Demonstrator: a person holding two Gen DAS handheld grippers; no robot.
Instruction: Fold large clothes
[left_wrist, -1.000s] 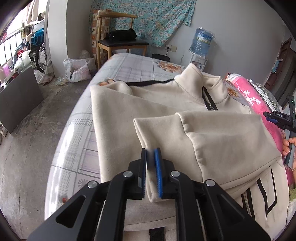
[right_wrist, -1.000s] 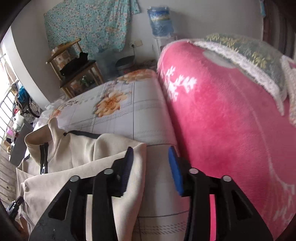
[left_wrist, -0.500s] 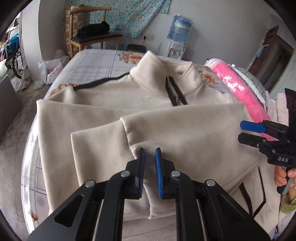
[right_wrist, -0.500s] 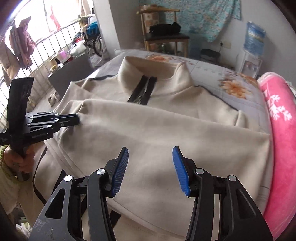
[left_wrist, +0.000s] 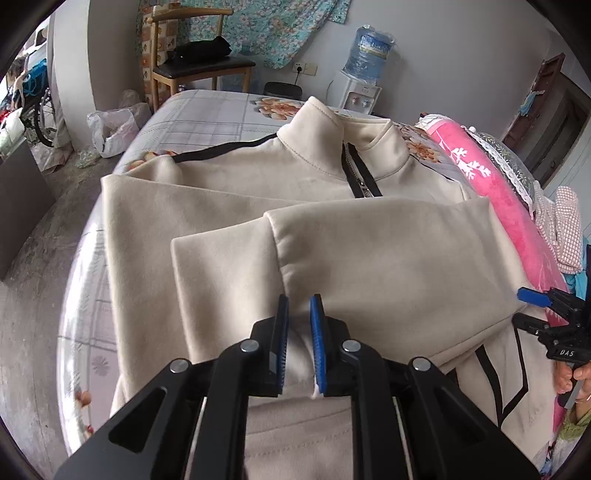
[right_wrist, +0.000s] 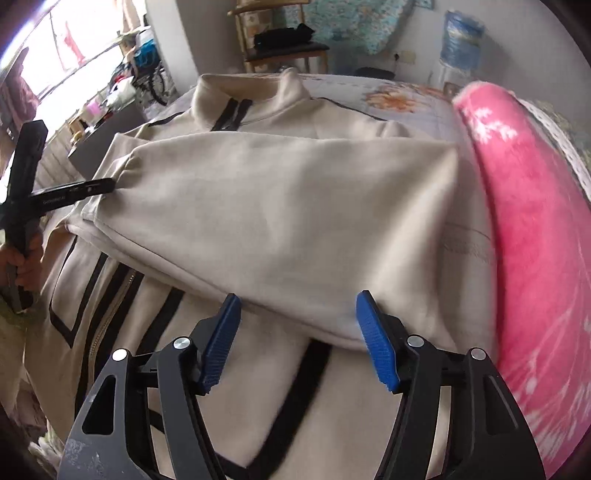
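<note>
A beige zip-up jacket (left_wrist: 229, 199) with black trim lies front-up on the bed, collar at the far end. Both sleeves are folded across its chest. My left gripper (left_wrist: 298, 339) is shut on the cuff of the top sleeve (left_wrist: 388, 266), near the jacket's middle. It also shows in the right wrist view (right_wrist: 110, 184) at the sleeve's left end. My right gripper (right_wrist: 295, 332) is open and empty, just above the sleeve's (right_wrist: 288, 206) near edge. In the left wrist view it (left_wrist: 532, 310) is at the jacket's right side.
The bed (left_wrist: 207, 110) has a grey floral sheet. A rolled pink blanket (left_wrist: 491, 192) lies along the jacket's right side. A wooden chair (left_wrist: 195, 62) and a water dispenser (left_wrist: 362, 74) stand past the bed. Bare floor (left_wrist: 33, 258) is at the left.
My left gripper has carried the sleeve cuff rightwards across the chest. My right gripper let go of the sleeve edge, swung from the blanket side to face the jacket and stays open.
</note>
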